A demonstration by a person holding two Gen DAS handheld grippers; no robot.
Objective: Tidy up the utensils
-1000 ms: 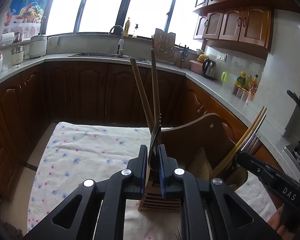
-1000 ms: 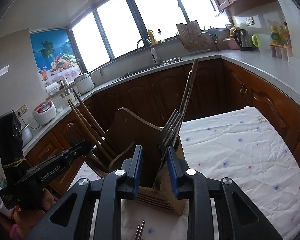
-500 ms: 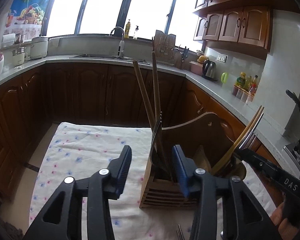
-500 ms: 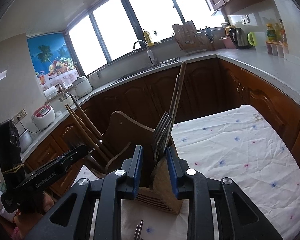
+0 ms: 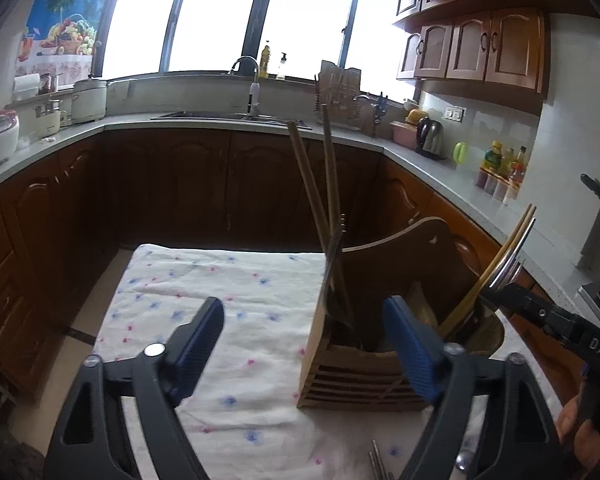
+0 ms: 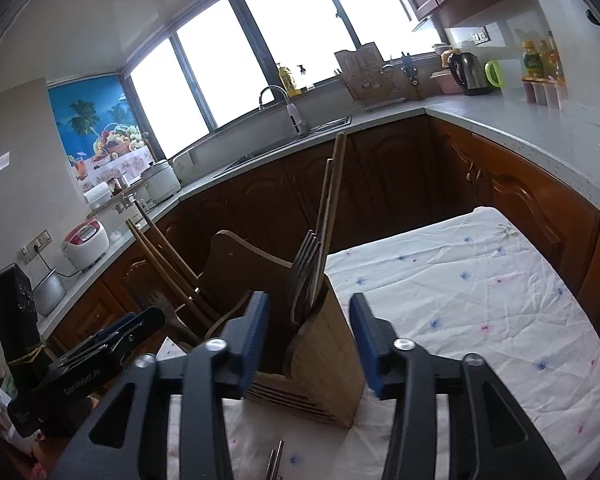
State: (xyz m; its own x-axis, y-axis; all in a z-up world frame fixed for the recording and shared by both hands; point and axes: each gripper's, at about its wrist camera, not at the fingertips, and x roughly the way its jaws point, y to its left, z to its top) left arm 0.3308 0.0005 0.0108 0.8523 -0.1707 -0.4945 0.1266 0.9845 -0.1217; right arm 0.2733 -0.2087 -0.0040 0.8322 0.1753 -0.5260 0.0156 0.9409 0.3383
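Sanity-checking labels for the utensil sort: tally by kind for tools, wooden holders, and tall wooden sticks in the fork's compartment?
Tools: 2, left tool and right tool, both opening, pads clear of the holder
Wooden holder: 1
Tall wooden sticks beside the fork: 2
Total: 5

Wooden utensil holder (image 5: 356,376) (slatted) upright; forks (image 6: 306,264), chopsticks (image 5: 320,184) leaning inside.

Bright windows (image 5: 228,16) light a kitchen of dark wooden cabinets (image 5: 172,184), grey countertop (image 6: 520,128) and white tiled walls (image 5: 572,112).
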